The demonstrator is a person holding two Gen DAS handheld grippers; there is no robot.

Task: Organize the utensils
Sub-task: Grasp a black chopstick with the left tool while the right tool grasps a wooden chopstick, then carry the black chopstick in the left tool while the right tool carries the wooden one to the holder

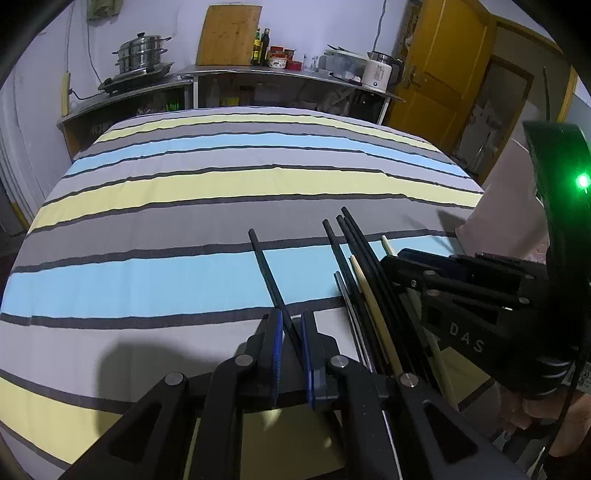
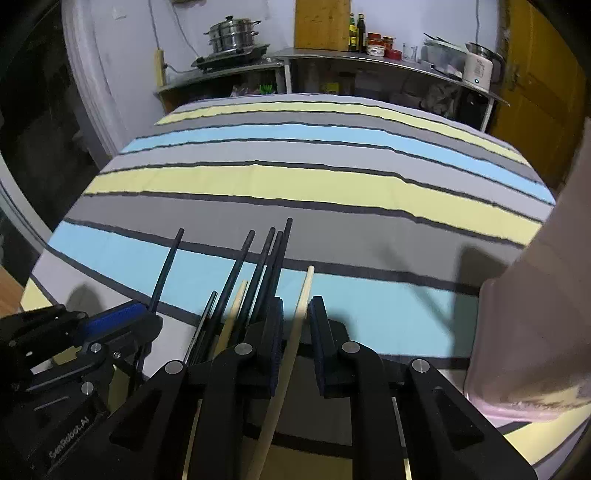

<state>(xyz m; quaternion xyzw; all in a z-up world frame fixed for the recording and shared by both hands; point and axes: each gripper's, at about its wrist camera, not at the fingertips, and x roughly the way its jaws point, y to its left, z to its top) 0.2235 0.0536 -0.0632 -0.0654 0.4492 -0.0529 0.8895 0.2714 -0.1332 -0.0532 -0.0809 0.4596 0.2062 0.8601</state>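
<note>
Bench [image 1: 147, 221] covered w/ striped cloth: grey, pale yellow, light blue bands, thin dark lines betw. them. Behind it, metal counter [image 1: 258, 72] along the pale wall [image 1: 147, 22], open shelf space underneath. On counter, left: stacked steel steamer pot [image 1: 140, 51] on a flat cooktop. Middle: wooden cutting board [image 1: 229, 35] leaning upright on wall, dark bottles [image 1: 261, 46] & red-lidded jars [image 1: 280, 55] beside it. Right: white electric kettle [image 1: 380, 72]. Yellow-brown wooden door [image 1: 443, 66] at right. Cords hang down the wall. Light dim, bluish; soft shadows on cloth.
</note>
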